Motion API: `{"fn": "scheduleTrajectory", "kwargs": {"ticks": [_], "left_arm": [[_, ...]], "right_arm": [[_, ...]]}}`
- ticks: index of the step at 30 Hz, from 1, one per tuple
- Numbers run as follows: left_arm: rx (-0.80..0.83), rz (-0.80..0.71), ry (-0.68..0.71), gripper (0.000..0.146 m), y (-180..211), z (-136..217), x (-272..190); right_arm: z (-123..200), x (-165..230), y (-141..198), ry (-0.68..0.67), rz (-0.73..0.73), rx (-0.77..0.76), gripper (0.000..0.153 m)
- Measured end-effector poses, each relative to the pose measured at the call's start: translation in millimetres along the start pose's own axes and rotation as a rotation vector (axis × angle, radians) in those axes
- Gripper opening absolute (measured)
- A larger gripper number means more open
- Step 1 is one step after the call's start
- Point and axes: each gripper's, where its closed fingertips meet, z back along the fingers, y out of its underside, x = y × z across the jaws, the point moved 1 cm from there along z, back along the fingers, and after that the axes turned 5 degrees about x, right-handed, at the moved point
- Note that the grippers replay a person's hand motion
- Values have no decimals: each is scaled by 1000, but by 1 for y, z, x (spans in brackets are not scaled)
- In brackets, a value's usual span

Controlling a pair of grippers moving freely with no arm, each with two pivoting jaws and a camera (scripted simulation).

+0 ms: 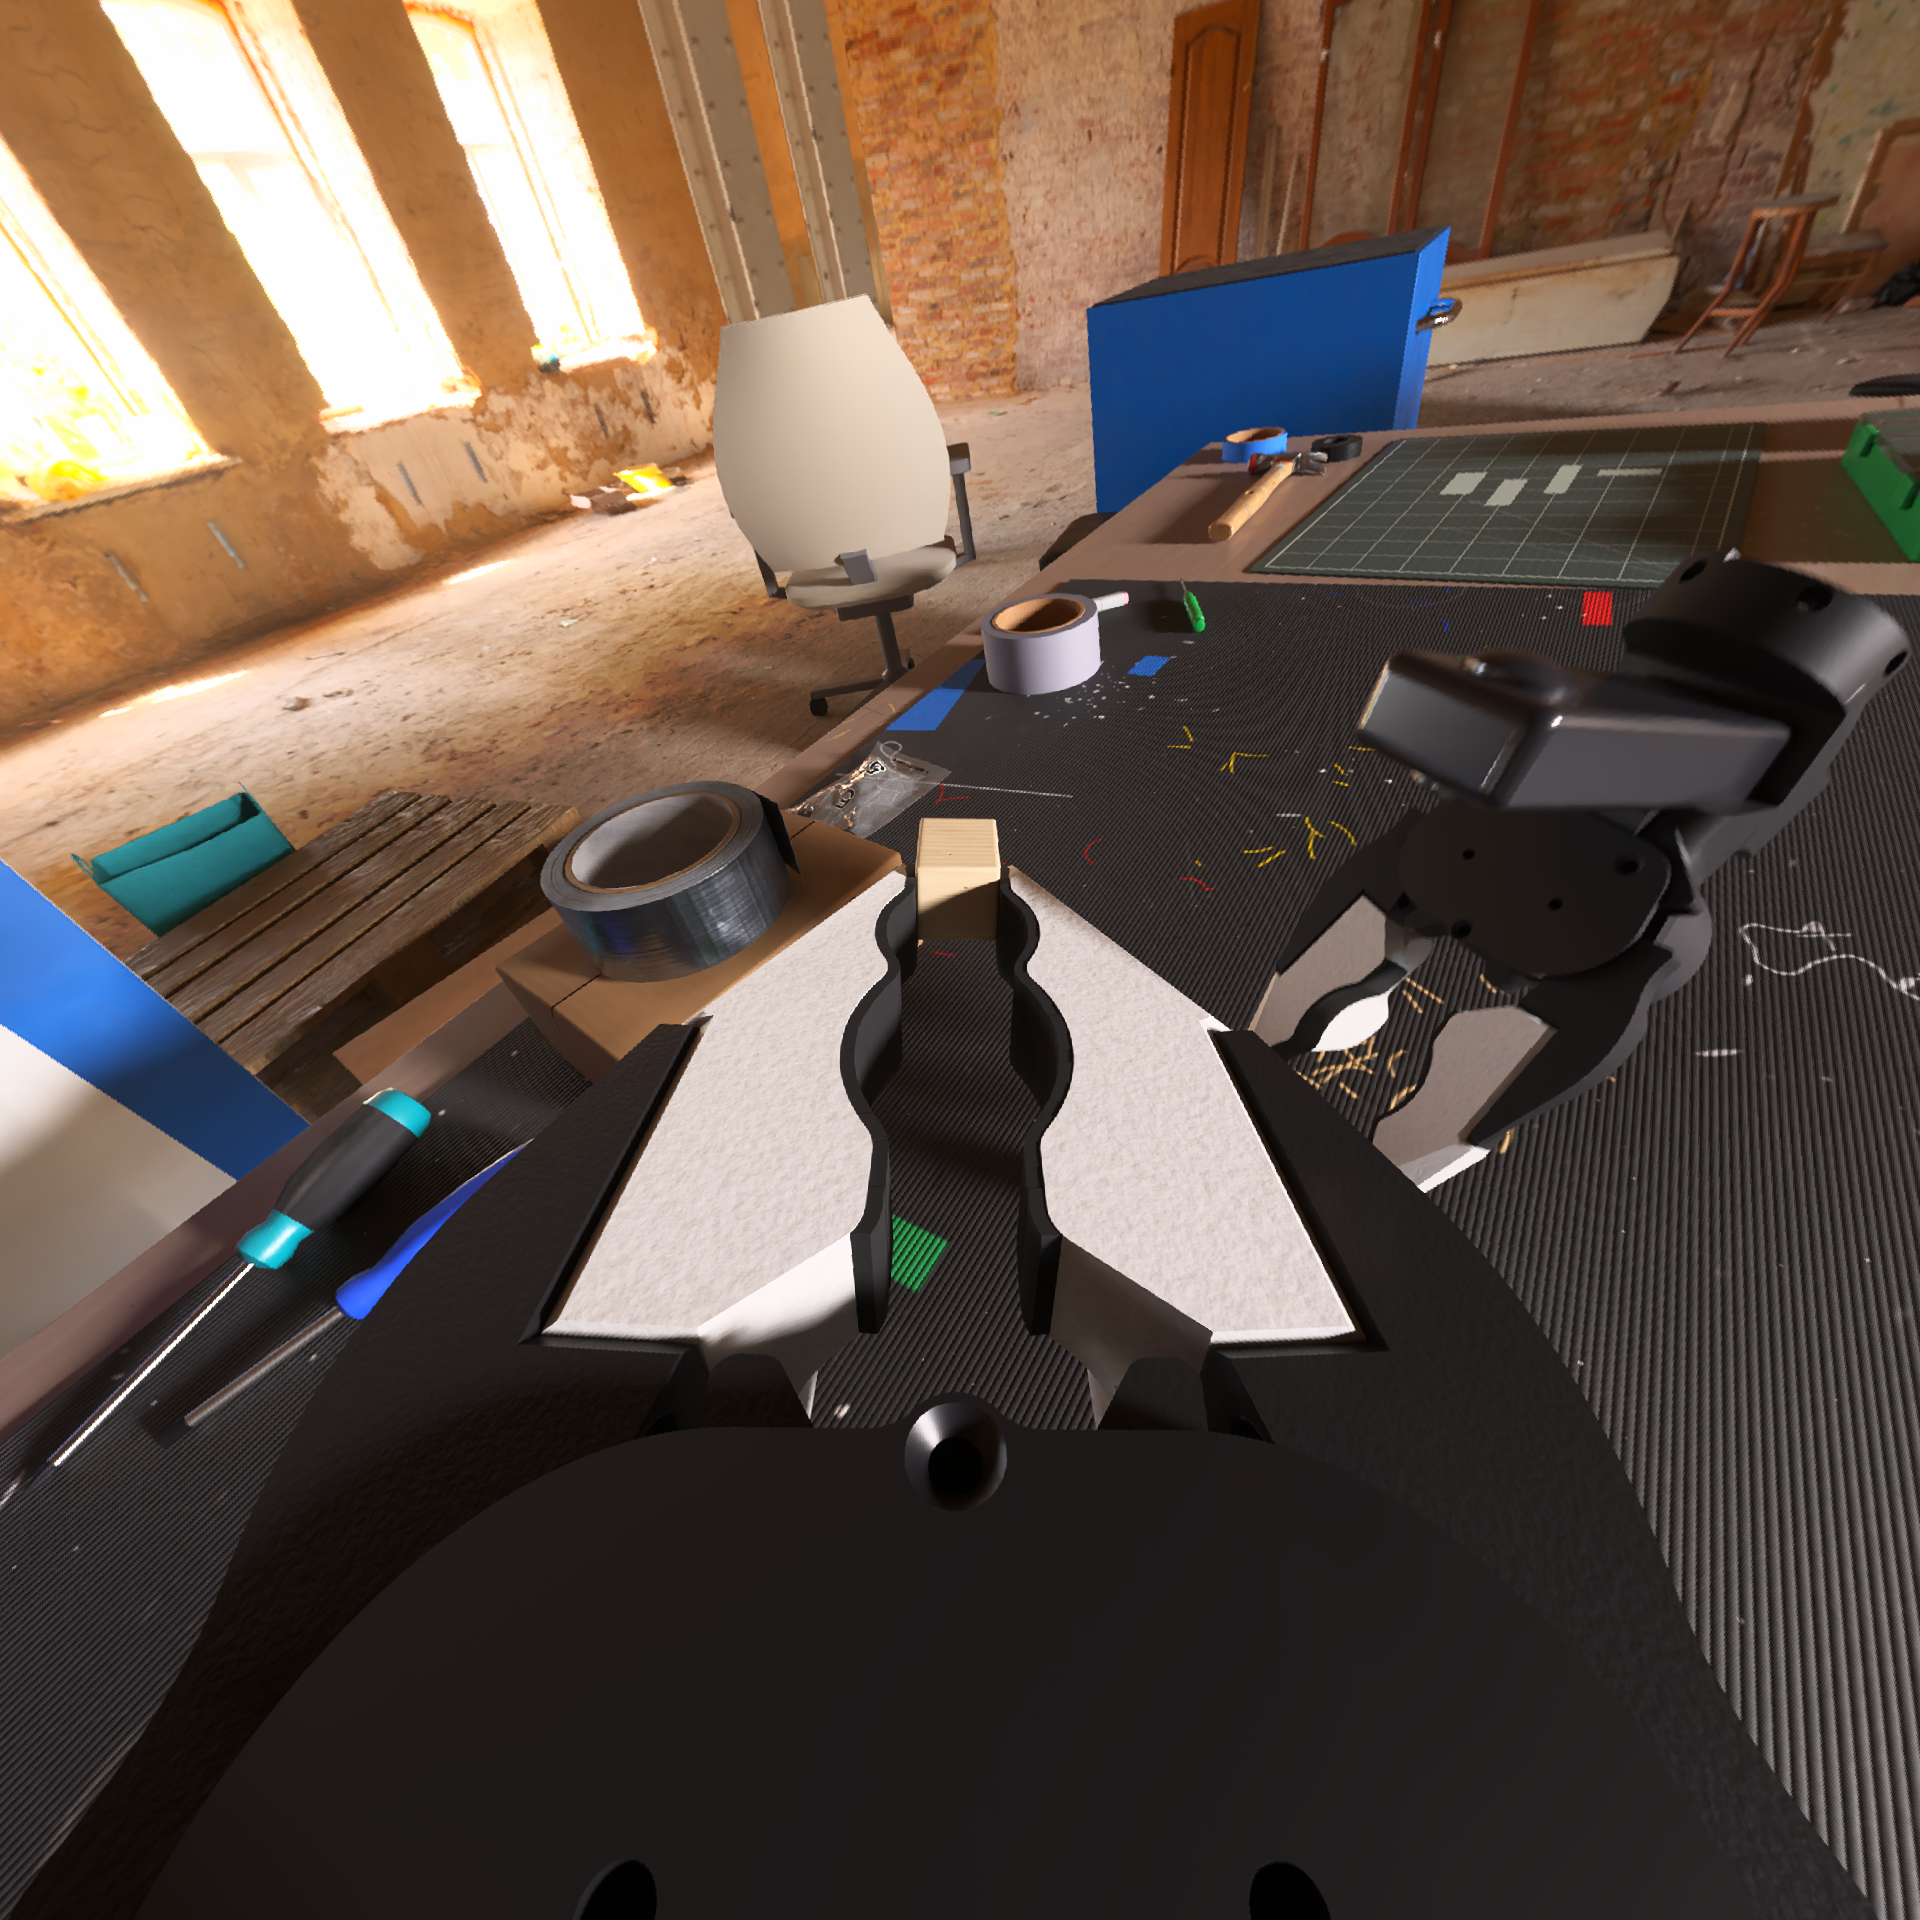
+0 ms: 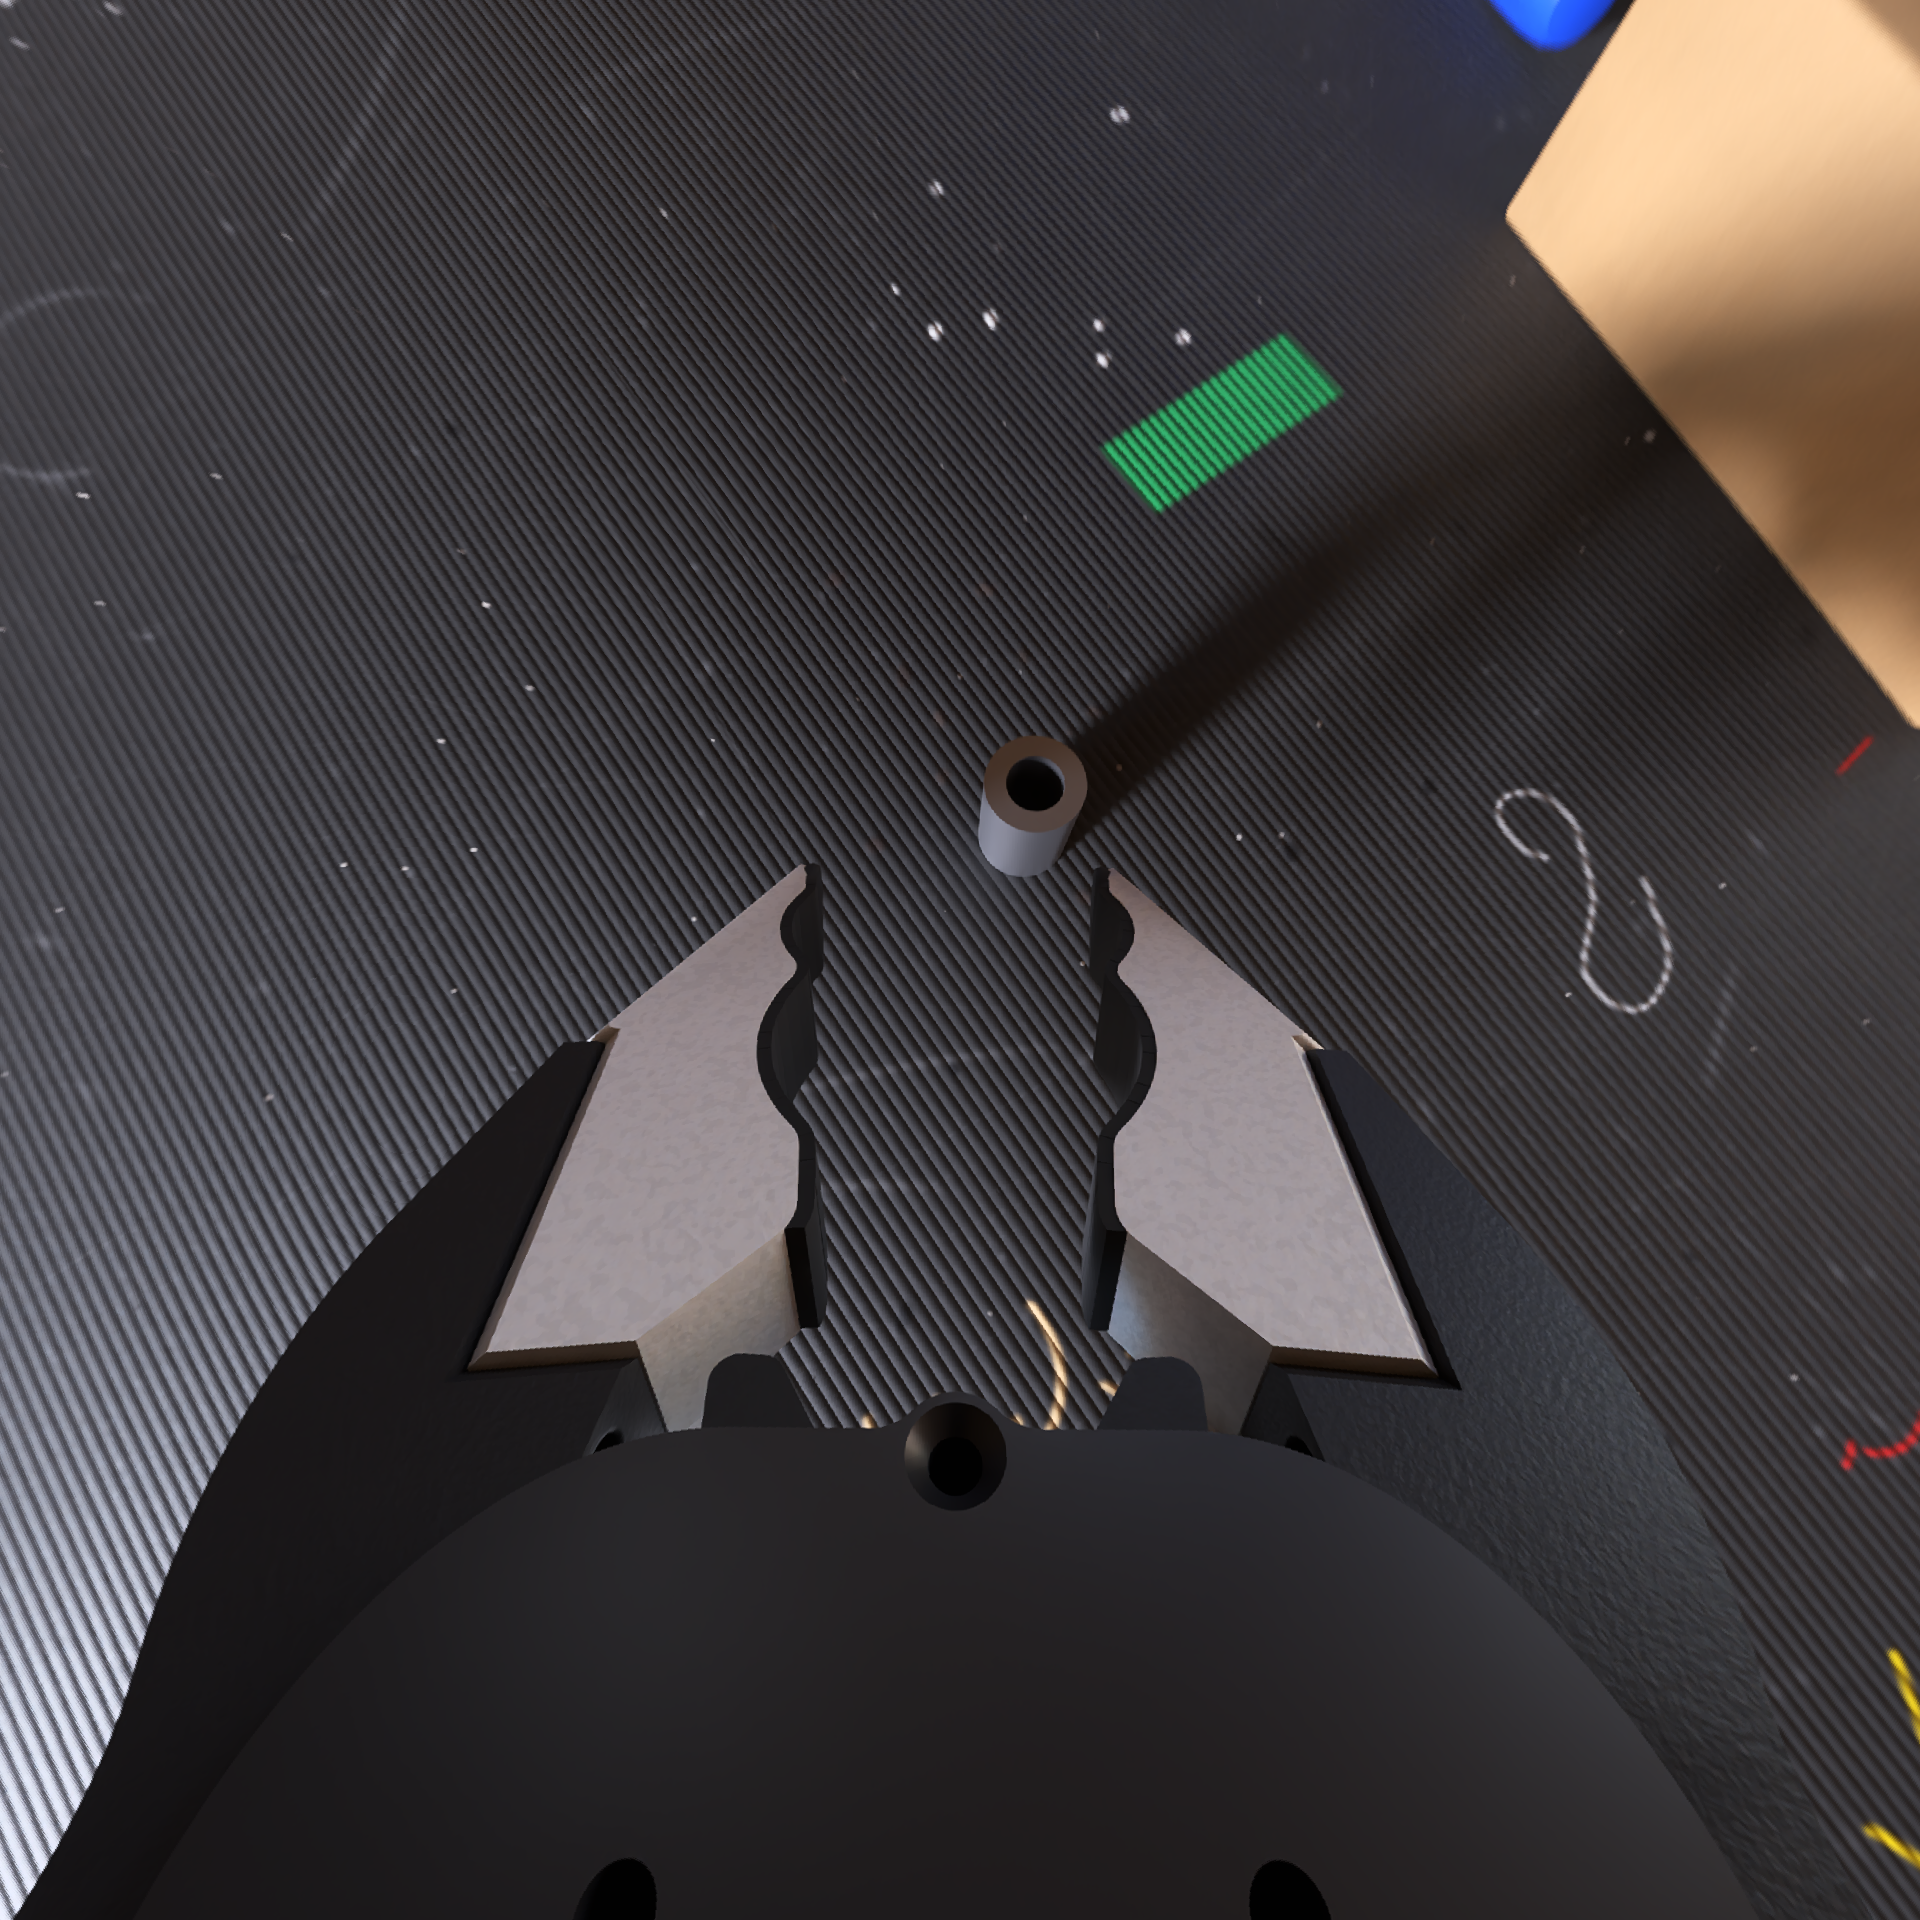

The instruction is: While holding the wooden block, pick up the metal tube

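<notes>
My left gripper (image 1: 958, 896) is shut on a pale wooden block (image 1: 957, 873), pinched at the fingertips and held above the dark ribbed mat (image 1: 1714, 1299). My right gripper (image 2: 954, 881) is open and empty, pointing down at the mat. A short grey metal tube (image 2: 1030, 805) stands upright on the mat just beyond its fingertips, slightly right of their midline and not between them. The right gripper also shows in the left wrist view (image 1: 1397, 1049), open, to the right of the block. The tube is hidden in the left wrist view.
A black tape roll (image 1: 670, 881) sits on a cardboard box (image 1: 582, 992) to the left; the box also shows in the right wrist view (image 2: 1766, 343). Two screwdrivers (image 1: 332, 1195) lie at the left. A grey tape roll (image 1: 1039, 644), hammer (image 1: 1257, 494) and cutting mat (image 1: 1507, 509) lie farther back. A green patch (image 2: 1221, 421) marks the mat.
</notes>
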Motion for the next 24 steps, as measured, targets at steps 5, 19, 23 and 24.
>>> {"fn": "scheduleTrajectory", "kwargs": {"ticks": [5, 19, 23, 24], "left_arm": [[2, -4, 0, 13, 2, 1, 1], [-1, -9, 17, 13, 1, 3, -3], [6, -7, 19, 13, 4, 2, -2], [6, -2, 21, 13, 5, 2, -1]], "right_arm": [[-12, -1, 2, 18, -13, 54, 42], [-36, -15, -3, 22, -38, 153, 22], [-35, -15, -3, 56, -37, 112, 22], [-35, -14, -3, 51, -47, 95, 22]]}}
